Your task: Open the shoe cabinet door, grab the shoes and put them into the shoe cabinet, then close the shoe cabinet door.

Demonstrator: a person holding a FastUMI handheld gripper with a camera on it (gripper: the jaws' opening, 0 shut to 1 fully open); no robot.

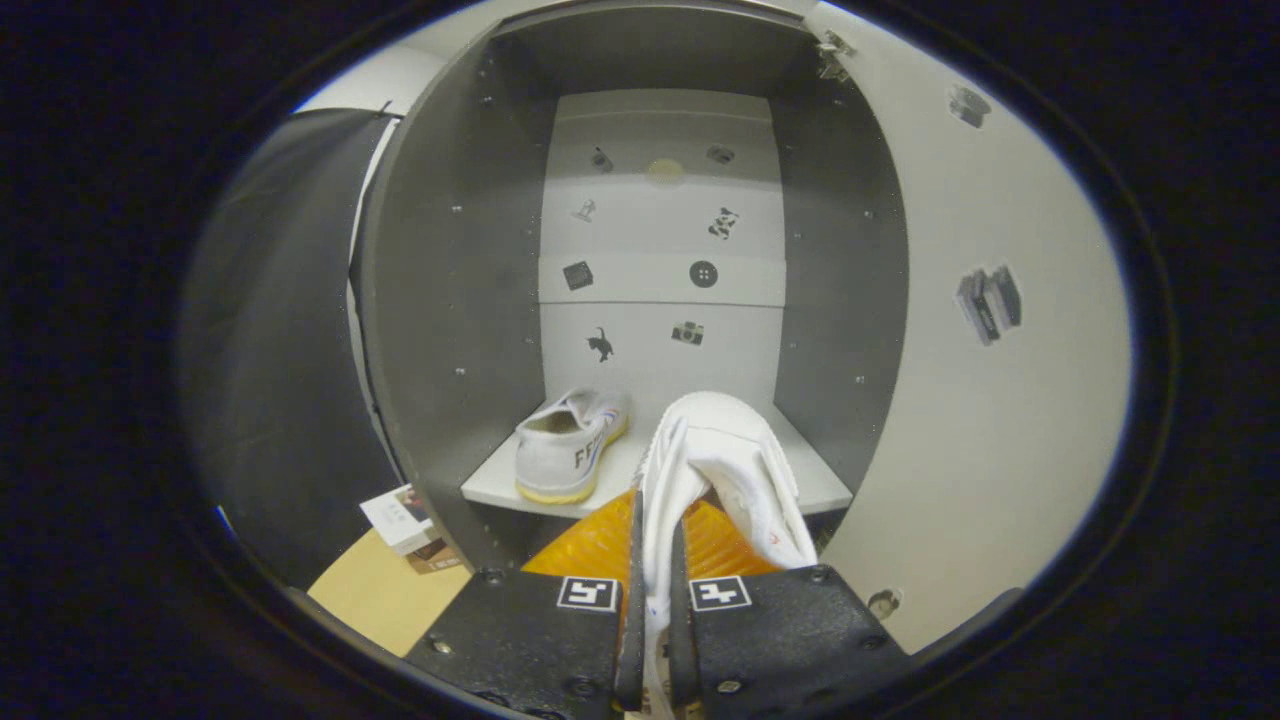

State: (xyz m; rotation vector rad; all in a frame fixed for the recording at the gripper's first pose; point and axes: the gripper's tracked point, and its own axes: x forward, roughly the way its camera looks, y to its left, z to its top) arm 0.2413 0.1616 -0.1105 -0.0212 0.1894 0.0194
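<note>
The shoe cabinet [450,260] stands open ahead, with grey side walls and a white back panel. Its white door [990,420] is swung out to the right of the fingers. One white shoe [570,445] with a yellow sole rests on the left of the white shelf [500,485], heel toward me. My gripper [655,545] is shut on a second white shoe [725,450], both orange fingers [590,545] pressing its side wall. That shoe hangs over the shelf's front edge, right of the first shoe.
Small picture stickers dot the cabinet's back panel and the door. To the left, on the wooden floor [380,595] below the cabinet, lies a small white box [398,515]. A dark cloth wall stands left of the cabinet.
</note>
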